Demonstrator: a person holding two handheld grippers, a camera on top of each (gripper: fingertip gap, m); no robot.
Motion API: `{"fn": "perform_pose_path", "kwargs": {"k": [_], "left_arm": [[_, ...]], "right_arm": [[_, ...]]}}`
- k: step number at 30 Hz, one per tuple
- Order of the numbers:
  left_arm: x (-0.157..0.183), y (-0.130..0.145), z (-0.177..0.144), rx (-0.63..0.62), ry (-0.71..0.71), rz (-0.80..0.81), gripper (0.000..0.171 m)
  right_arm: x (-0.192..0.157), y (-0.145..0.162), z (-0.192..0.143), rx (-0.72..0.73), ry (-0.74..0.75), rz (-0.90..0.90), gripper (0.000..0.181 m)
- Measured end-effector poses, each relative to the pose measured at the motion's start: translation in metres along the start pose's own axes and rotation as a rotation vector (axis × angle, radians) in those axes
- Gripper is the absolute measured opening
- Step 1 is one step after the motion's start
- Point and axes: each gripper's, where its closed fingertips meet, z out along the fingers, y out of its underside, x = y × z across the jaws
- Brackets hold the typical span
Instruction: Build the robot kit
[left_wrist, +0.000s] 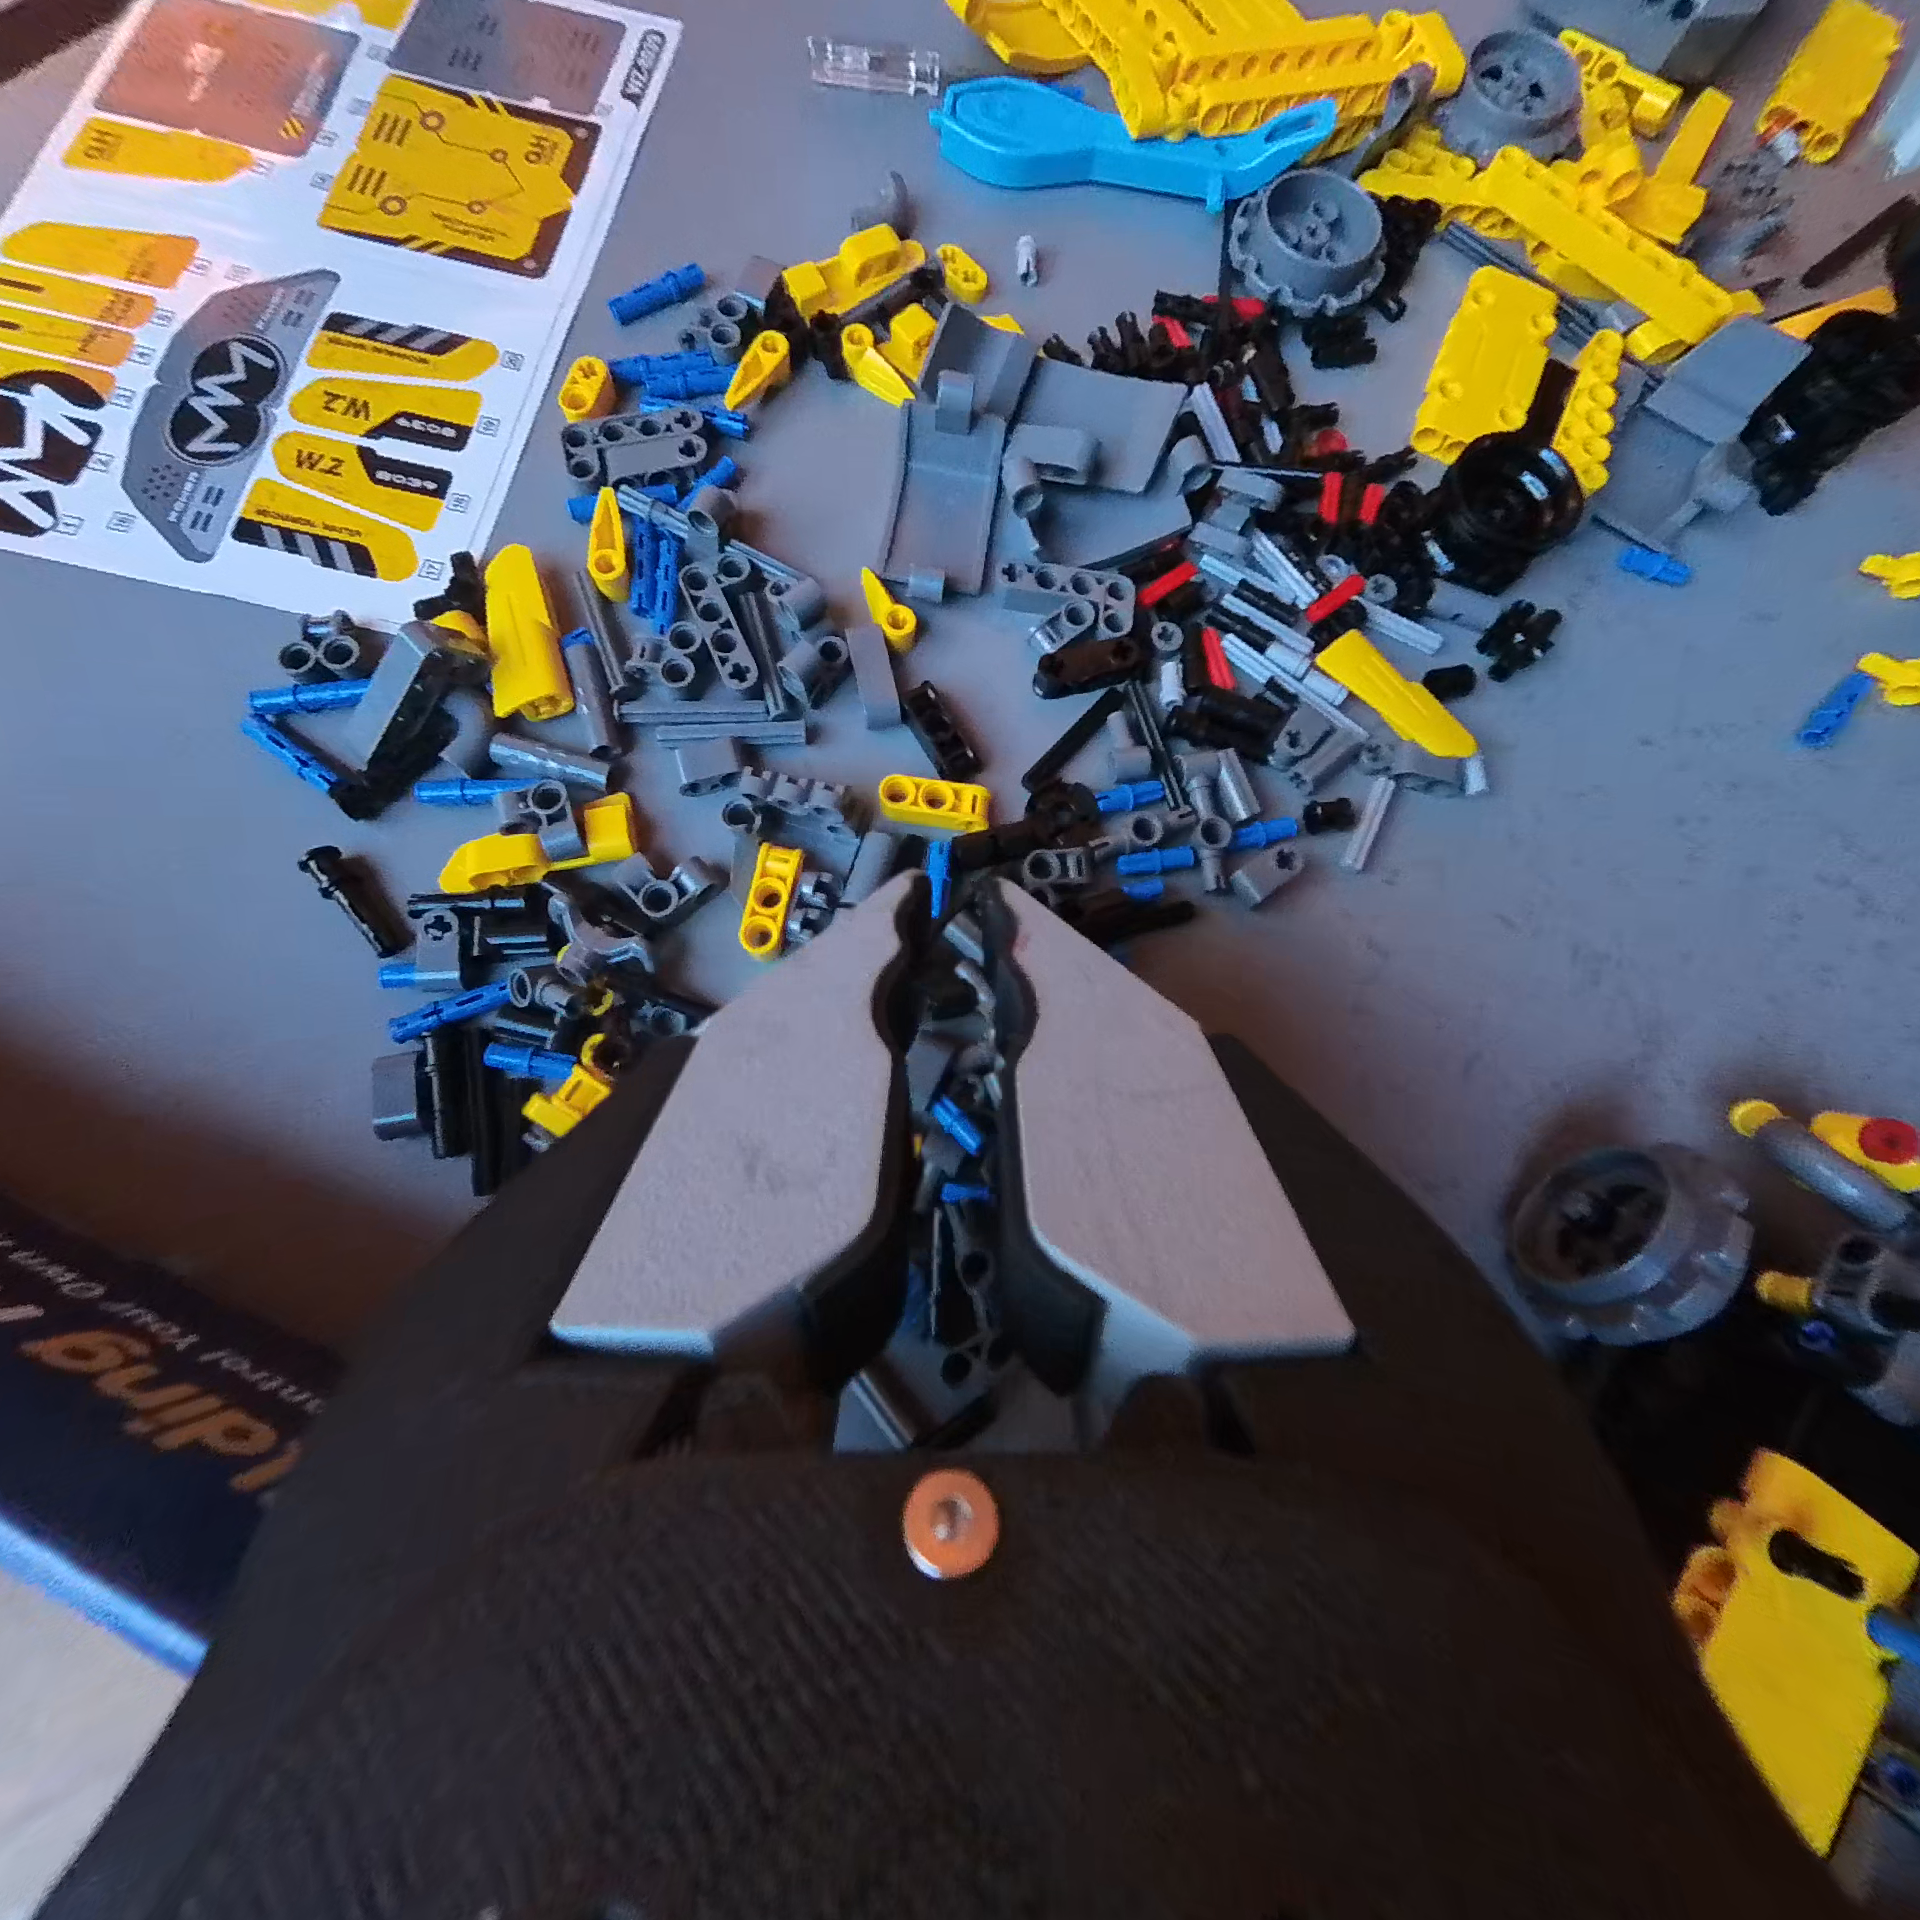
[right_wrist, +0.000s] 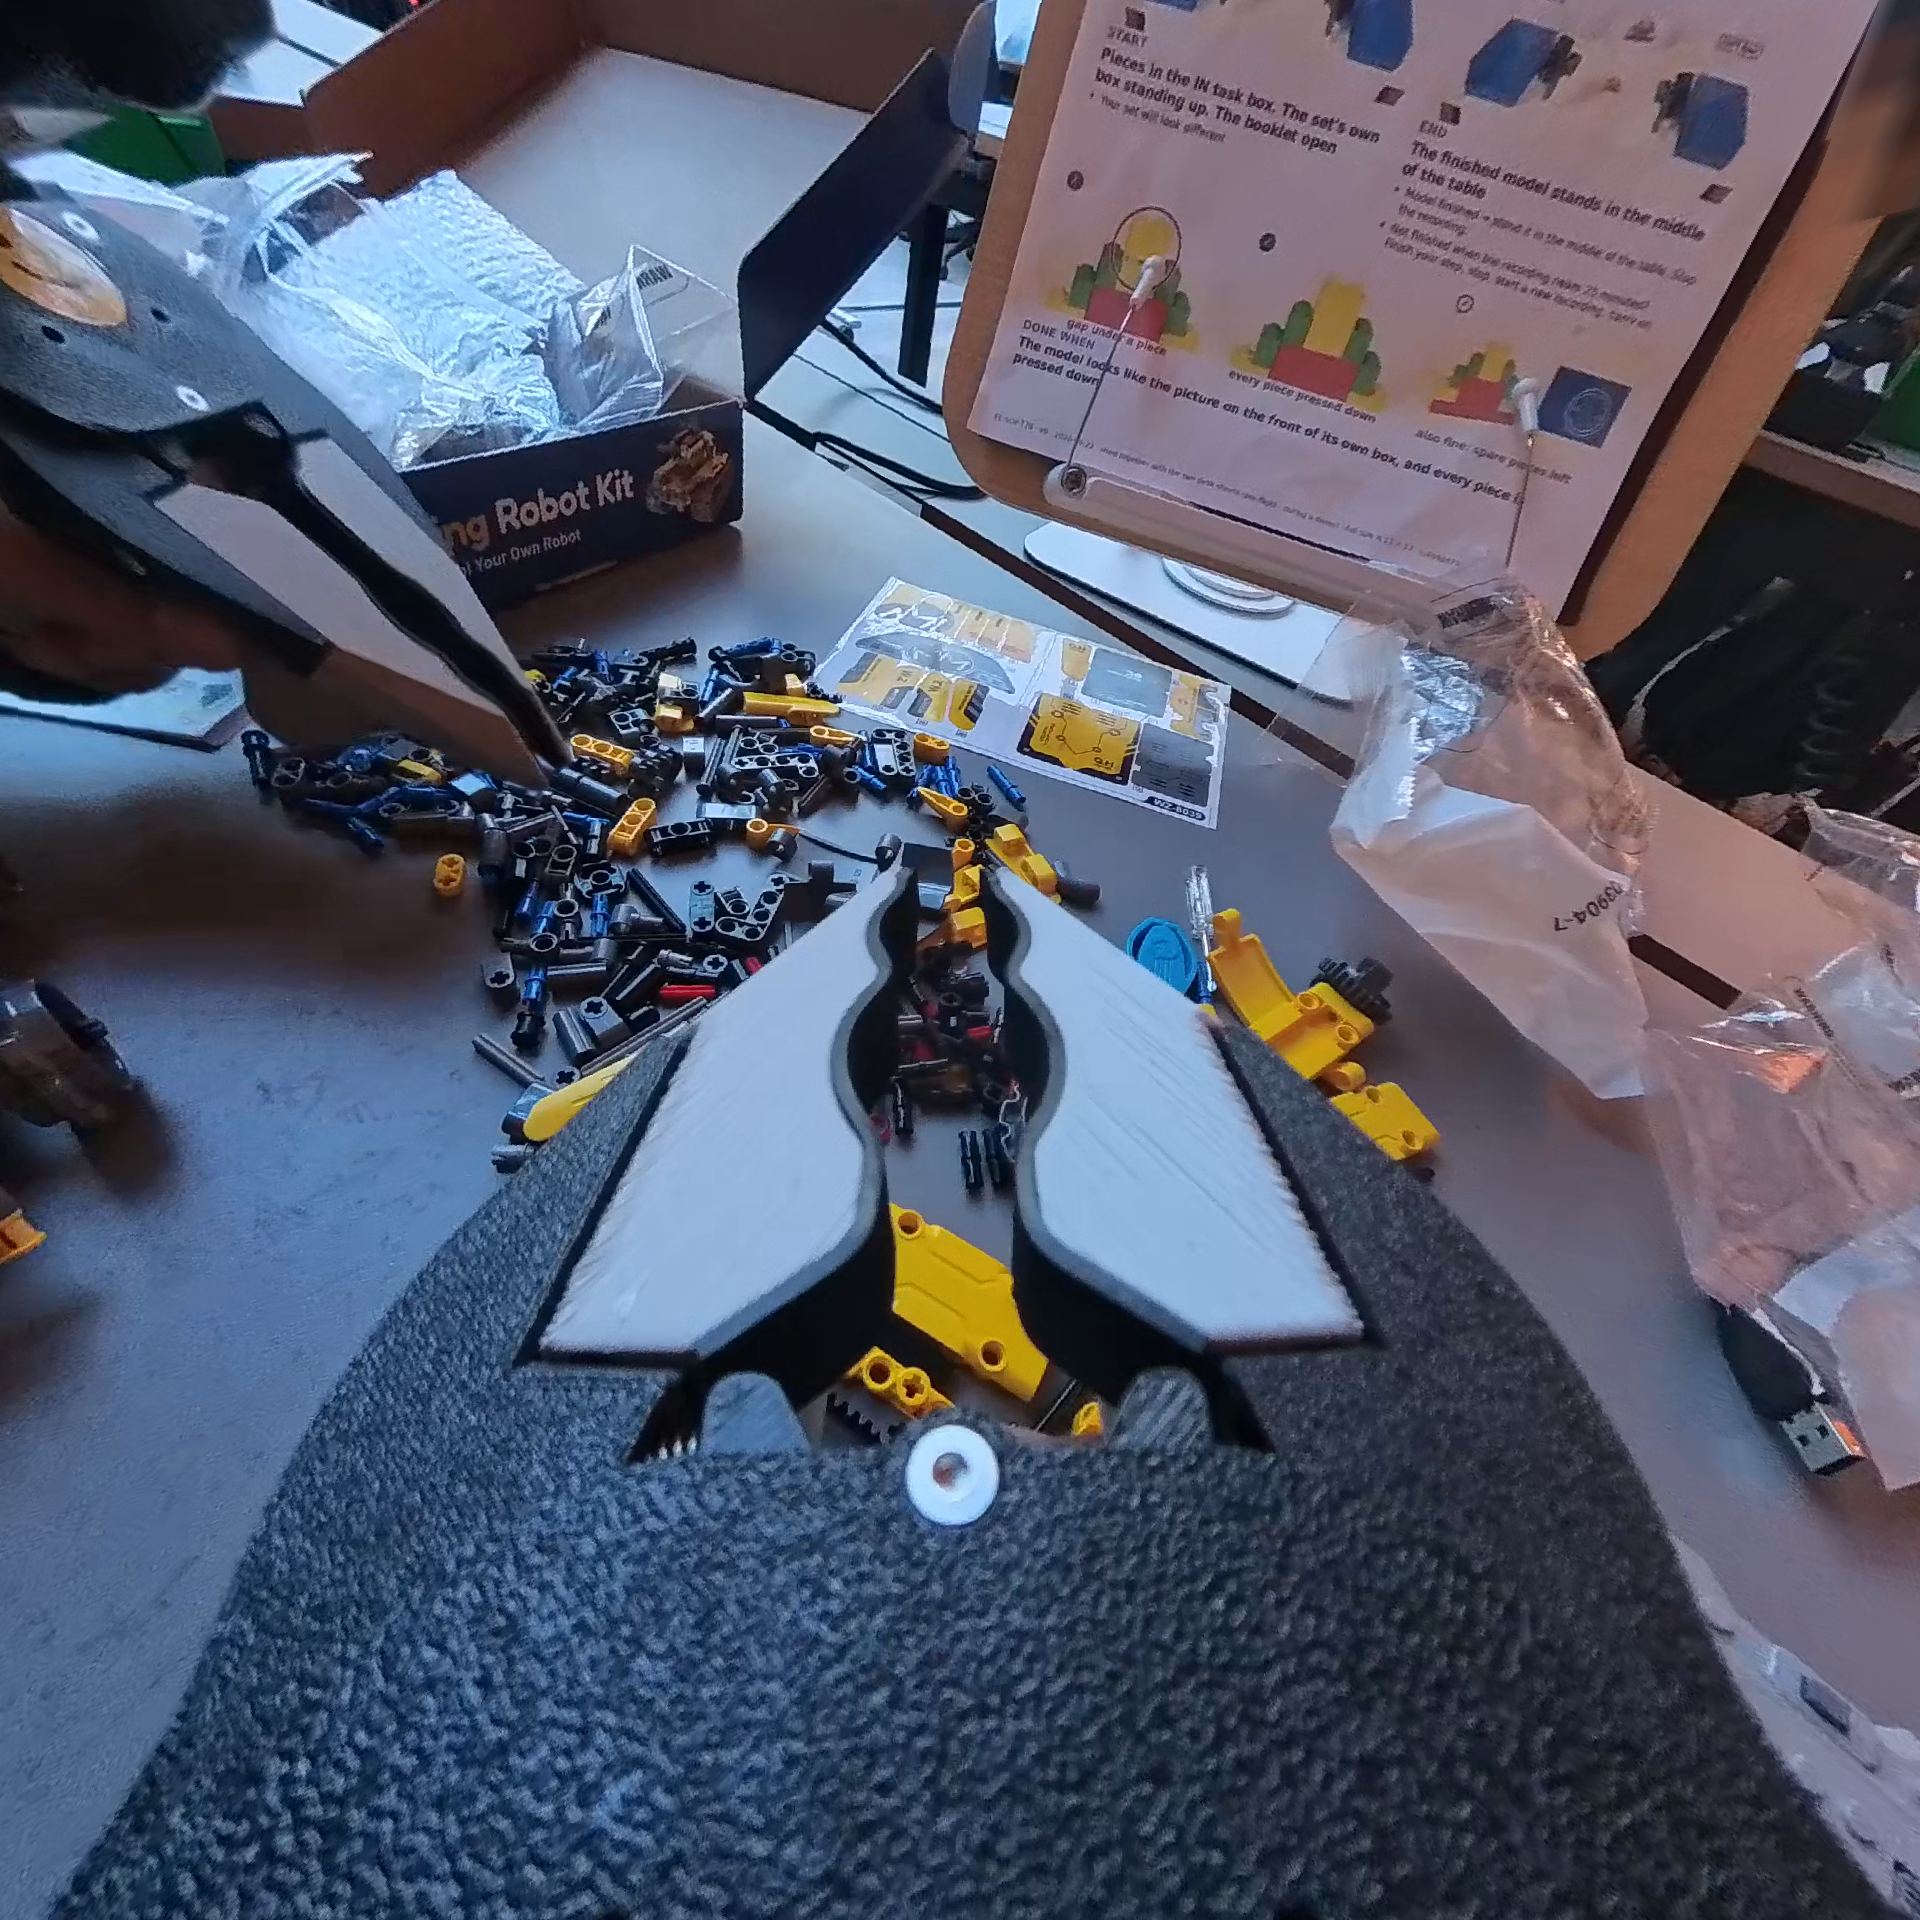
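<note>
A grey surface (left_wrist: 1558, 987) is strewn with a heap of small plastic building pieces (left_wrist: 831, 623) in black, grey, blue, yellow and red.

The left tool (left_wrist: 951, 883) reaches down into the near edge of the heap. Its two pale fingers are drawn almost together at the tips, and a small blue pin (left_wrist: 938, 868) stands upright between them, pinched there. In the right wrist view the same tool (right_wrist: 540, 753) comes in from the left with its tips down among the pieces.

The right tool (right_wrist: 951, 883) hovers above the other side of the heap. Its fingers stand slightly apart with nothing between them; black and yellow pieces lie on the surface below the gap.

A sticker sheet (left_wrist: 312, 260) printed in yellow, grey and black lies flat beside the heap. Beyond the pieces sit a blue plastic tool (left_wrist: 1091, 145), grey toothed wheels (left_wrist: 1309, 244) and a partly built yellow assembly (left_wrist: 1247, 62).

A dark cardboard kit box (right_wrist: 582, 499) holding crumpled clear bags stands behind the heap. A printed instruction page on a wooden stand (right_wrist: 1403, 260) is upright at the back. Loose clear plastic bags (right_wrist: 1507, 831) lie to the right.
</note>
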Motion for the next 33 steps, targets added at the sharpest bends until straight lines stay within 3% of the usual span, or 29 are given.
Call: {"fn": "perform_pose_path", "kwargs": {"k": [9,18,25,30,33], "left_arm": [[0.014,0.006,0.010,-0.044,0.030,0.055,0.004],[0.002,-0.012,0.000,0.065,-0.003,-0.006,0.007],[0.005,-0.012,0.005,0.063,-0.010,-0.015,0.011],[0.020,-0.021,0.010,0.105,0.035,-0.015,0.015],[0.032,-0.014,0.017,0.064,0.074,0.024,0.015]], "right_arm": [[-0.001,0.000,0.000,-0.003,-0.003,-0.003,0.011],[-0.002,0.000,0.001,-0.004,-0.007,-0.005,0.011],[-0.004,-0.004,-0.002,0.013,-0.007,-0.009,0.011],[-0.002,0.000,0.001,-0.005,0.002,-0.009,0.011],[0.001,0.000,0.001,-0.004,0.015,-0.012,0.011]]}}
